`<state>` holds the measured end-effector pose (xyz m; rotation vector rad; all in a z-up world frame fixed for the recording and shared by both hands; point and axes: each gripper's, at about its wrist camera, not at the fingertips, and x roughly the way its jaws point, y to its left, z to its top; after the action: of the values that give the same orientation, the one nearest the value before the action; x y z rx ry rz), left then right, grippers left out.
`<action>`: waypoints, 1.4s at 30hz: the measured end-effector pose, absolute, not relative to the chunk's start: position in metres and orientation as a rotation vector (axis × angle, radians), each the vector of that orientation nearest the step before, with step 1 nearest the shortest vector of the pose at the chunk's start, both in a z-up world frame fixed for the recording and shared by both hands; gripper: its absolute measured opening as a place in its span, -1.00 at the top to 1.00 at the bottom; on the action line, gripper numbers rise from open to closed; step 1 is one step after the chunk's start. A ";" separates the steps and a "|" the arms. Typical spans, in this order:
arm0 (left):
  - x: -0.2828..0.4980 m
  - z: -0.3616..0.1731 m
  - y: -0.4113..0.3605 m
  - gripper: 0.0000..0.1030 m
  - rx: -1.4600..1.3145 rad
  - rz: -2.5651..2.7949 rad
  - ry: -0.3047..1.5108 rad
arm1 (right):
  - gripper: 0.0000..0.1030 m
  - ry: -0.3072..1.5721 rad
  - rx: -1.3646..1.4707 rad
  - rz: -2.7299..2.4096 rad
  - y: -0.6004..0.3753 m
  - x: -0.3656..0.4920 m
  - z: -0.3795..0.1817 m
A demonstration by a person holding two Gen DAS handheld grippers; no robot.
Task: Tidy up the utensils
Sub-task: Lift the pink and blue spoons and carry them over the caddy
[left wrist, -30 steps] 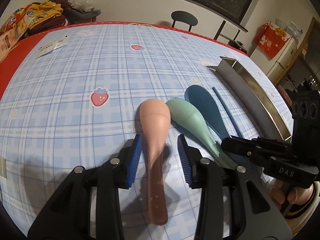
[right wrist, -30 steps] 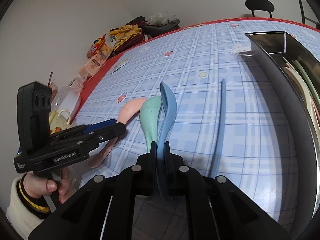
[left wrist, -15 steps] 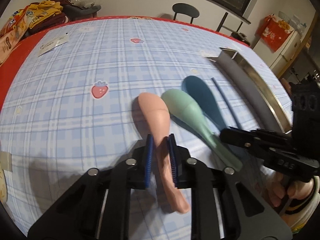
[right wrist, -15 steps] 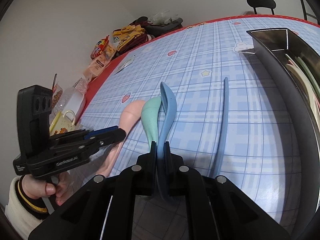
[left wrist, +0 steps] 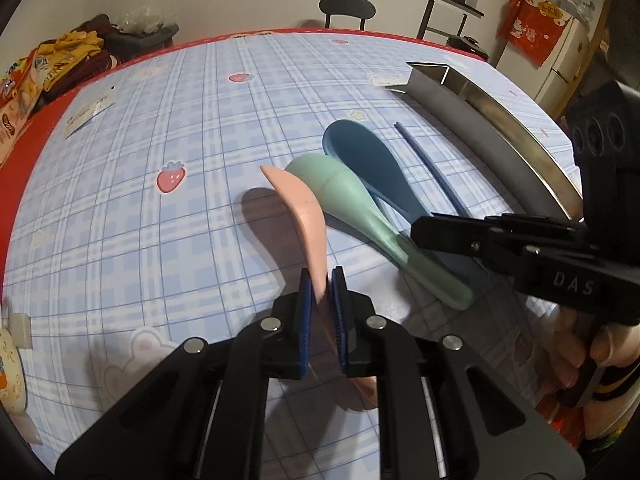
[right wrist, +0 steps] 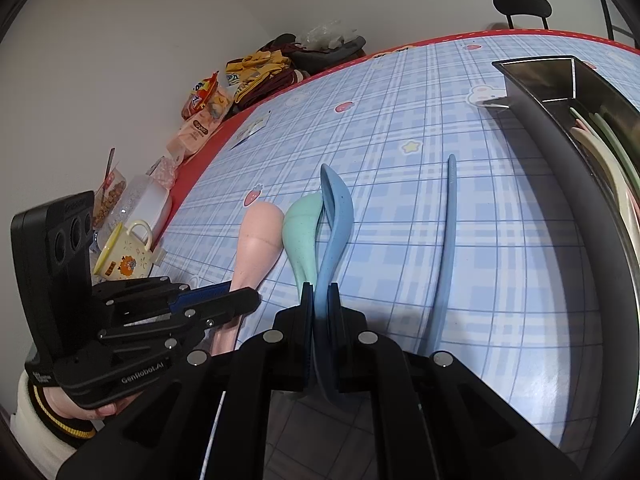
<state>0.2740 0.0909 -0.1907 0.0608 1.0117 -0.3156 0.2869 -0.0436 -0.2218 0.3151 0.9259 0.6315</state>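
Note:
My left gripper (left wrist: 320,280) is shut on the handle of the pink spoon (left wrist: 306,216), which is turned on edge with its bowl lifted off the tablecloth. To its right a green spoon (left wrist: 360,210) lies flat. My right gripper (right wrist: 319,294) is shut on the handle of the blue spoon (right wrist: 335,224), also on edge. In the right wrist view the pink spoon (right wrist: 256,244) and green spoon (right wrist: 301,240) sit just left of it. A thin blue stick (right wrist: 446,248) lies further right.
A long steel tray (right wrist: 560,148) with several utensils inside runs along the right side; its rim (left wrist: 516,128) shows in the left wrist view. Snack bags (right wrist: 208,108), a yellow mug (right wrist: 124,256) and a plastic tub sit at the table's left edge. A chair (left wrist: 347,8) stands behind the table.
My left gripper shut on the pink spoon's handle, then rolled and tipped it onto its edge, raising the bowl. The right gripper kept still, holding the blue spoon.

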 end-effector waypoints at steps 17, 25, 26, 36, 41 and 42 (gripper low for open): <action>0.241 -0.178 0.106 0.79 -0.049 -0.205 0.778 | 0.85 0.840 0.312 0.647 -0.045 0.280 -0.210; 0.238 -0.173 0.117 0.79 -0.094 -0.189 0.748 | 0.85 0.829 0.314 0.649 -0.046 0.277 -0.209; 0.237 -0.173 0.117 0.79 -0.093 -0.187 0.744 | 0.85 0.828 0.323 0.649 -0.048 0.277 -0.209; 0.234 -0.171 0.121 0.79 -0.100 -0.150 0.726 | 0.85 0.733 0.431 0.694 -0.096 0.269 -0.174; 0.237 -0.172 0.116 0.79 -0.078 -0.130 0.745 | 0.85 0.677 0.384 0.637 -0.156 0.268 -0.160; 0.238 -0.172 0.115 0.79 -0.071 -0.124 0.751 | 0.85 0.675 0.385 0.622 -0.167 0.269 -0.161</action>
<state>0.2382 0.1149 -0.1723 -0.0711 0.7507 -0.1242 0.2687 -0.1674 -0.1608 0.3850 0.6754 0.6218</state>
